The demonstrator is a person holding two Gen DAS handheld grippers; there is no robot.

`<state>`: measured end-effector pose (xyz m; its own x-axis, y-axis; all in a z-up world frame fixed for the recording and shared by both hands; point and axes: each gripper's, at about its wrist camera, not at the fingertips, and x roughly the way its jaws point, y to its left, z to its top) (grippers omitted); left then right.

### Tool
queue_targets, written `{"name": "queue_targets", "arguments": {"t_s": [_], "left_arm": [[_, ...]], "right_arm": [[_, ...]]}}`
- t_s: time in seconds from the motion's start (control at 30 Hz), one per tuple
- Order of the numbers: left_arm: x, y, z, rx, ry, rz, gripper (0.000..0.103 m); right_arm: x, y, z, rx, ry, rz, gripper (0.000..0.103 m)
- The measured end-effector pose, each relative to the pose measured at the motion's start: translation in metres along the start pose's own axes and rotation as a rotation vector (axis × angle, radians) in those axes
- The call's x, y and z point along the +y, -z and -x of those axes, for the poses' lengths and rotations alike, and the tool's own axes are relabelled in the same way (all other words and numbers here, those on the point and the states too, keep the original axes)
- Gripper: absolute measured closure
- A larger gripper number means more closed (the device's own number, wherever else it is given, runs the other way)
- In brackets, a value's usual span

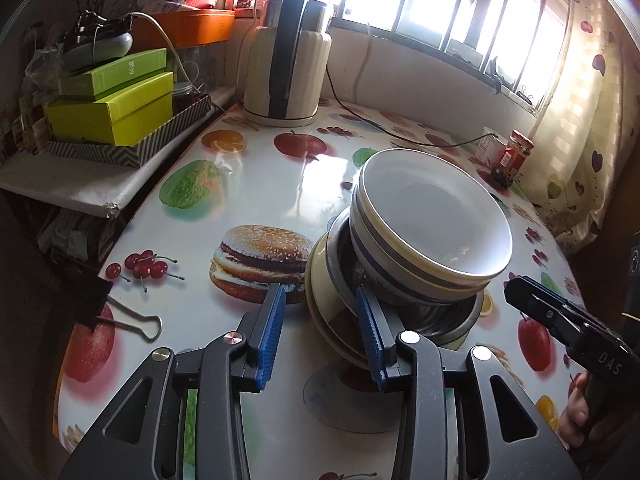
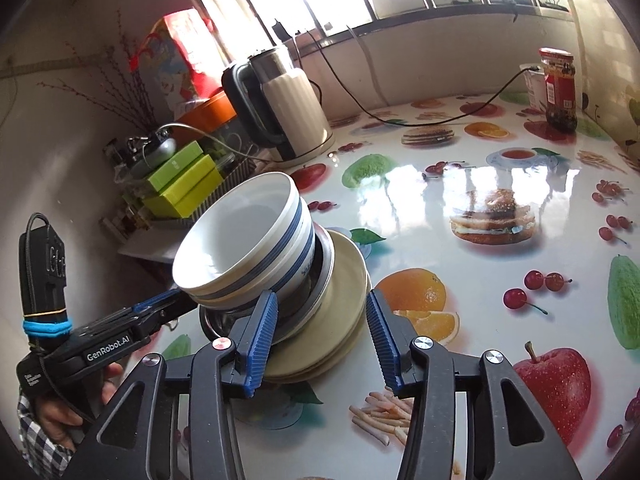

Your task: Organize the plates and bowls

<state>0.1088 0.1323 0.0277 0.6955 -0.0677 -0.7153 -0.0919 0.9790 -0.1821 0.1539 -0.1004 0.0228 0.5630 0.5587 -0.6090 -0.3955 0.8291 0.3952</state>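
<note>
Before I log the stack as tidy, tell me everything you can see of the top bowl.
The top bowl is white and glossy, ceramic by its look, with a blue-grey band under the rim and an empty inside. It sits nested in a similar banded bowl, which rests in a metal bowl on cream plates. It appears tilted, though the fisheye may exaggerate this. Neither gripper touches it.
</note>
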Motion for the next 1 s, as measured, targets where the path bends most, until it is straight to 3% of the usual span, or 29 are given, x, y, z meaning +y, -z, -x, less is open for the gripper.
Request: {"name": "queue_targets", "arguments": {"t_s": [0.17,0.27,0.43,0.67,1.0], "left_arm": [[-0.01,0.017,0.013,-0.035,-0.053,-0.05,0.065],[-0.011,0.026,0.014,-0.021,-0.042,-0.047,0.065],[-0.013,0.045,0.012,-0.001,-0.085,-0.06,0.065],[-0.017,0.065,0.005,0.034,-0.118,-0.071,0.065],[-0.028,0.085,-0.008,0.093,-0.127,-0.086,0.065]], "right_arm": [[0.013,0.012,0.011,-0.008,0.035,0.056,0.048],[0.018,0.023,0.014,0.01,0.03,0.064,0.047],[0.023,0.041,0.015,0.032,0.071,0.079,0.042],[0.031,0.06,0.005,0.089,0.185,0.135,0.041],[0.027,0.081,-0.009,0.151,0.239,0.127,0.041]]}}
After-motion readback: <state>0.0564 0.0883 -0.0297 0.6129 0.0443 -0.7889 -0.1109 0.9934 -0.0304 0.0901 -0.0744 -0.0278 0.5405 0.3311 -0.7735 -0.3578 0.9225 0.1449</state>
